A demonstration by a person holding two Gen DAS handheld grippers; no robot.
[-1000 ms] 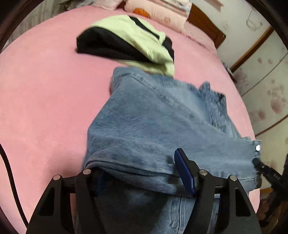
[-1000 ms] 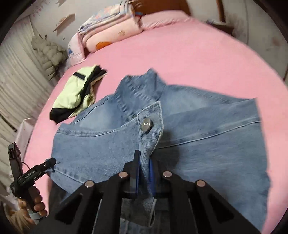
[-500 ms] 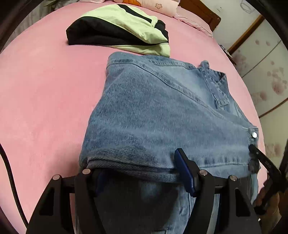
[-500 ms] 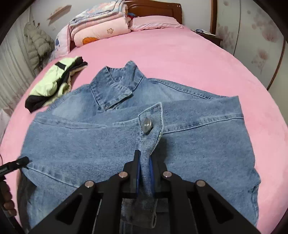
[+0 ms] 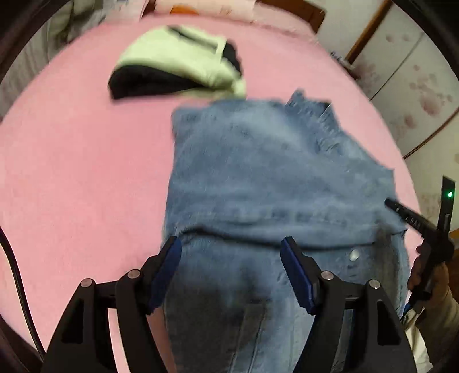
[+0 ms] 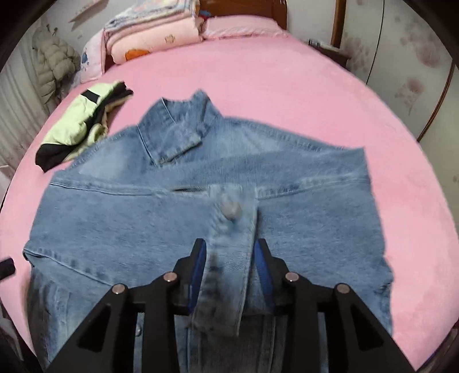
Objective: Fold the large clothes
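A blue denim jacket [image 6: 301, 218] lies on the pink bed, its lower part folded up over the body, collar [image 6: 178, 132] at the far side. My right gripper [image 6: 229, 252] is open, its jaws on either side of the buttoned front placket [image 6: 229, 223], which lies loose between them. My left gripper [image 5: 231, 255] is open wide at the jacket's folded left edge [image 5: 258, 200]; the denim lies between and under the fingers. The right gripper [image 5: 413, 221] shows at the right edge of the left wrist view.
A folded lime-green and black garment [image 6: 77, 132] lies on the pink bedsheet [image 6: 287, 86] just beyond the jacket's left shoulder; it also shows in the left wrist view [image 5: 178, 66]. Stacked quilts and pillows [image 6: 152, 34] and a wooden headboard [image 6: 243, 8] are at the far end.
Both grippers have opened and let go of the denim. The folded-over part now lies flat on the jacket. The left view has pulled back and is blurred by motion.
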